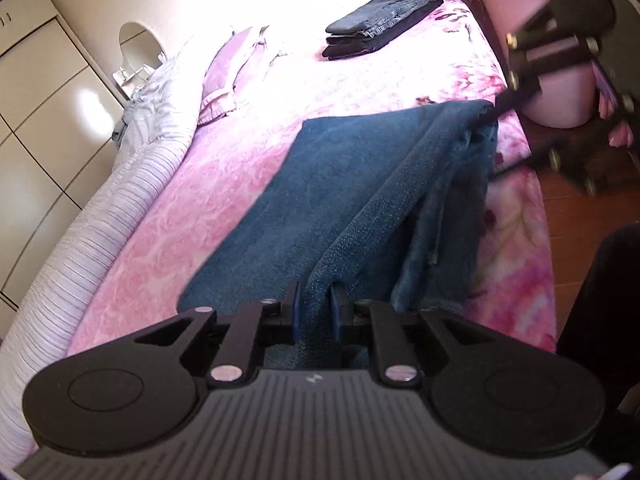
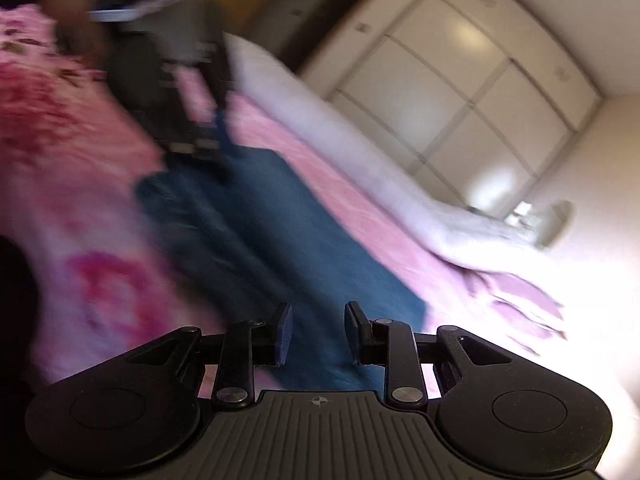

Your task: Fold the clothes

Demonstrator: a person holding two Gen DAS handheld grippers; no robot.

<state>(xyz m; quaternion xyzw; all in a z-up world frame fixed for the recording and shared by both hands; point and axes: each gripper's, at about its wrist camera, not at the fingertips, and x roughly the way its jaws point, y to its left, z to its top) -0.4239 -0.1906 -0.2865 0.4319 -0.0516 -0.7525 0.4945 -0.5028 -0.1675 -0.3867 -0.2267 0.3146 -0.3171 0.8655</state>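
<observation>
A dark teal knit garment [image 1: 352, 200] lies on the pink floral bedspread [image 1: 168, 224], its near and right edges lifted. My left gripper [image 1: 315, 312] is shut on a raised fold of it at the near end. My right gripper [image 2: 318, 332] is open, its pads apart, with teal cloth [image 2: 280, 220] behind the gap. In the left wrist view the right gripper [image 1: 496, 108] is at the garment's far right corner, and I cannot tell whether it touches the cloth. The right wrist view is motion-blurred.
A stack of folded dark jeans [image 1: 380, 24] sits at the far end of the bed. A rolled striped duvet [image 1: 112, 216] and a lilac pillow [image 1: 228, 76] lie along the left. A pink bin [image 1: 532, 12] stands on the wooden floor at right. Cream wardrobes [image 2: 460, 100] stand beyond.
</observation>
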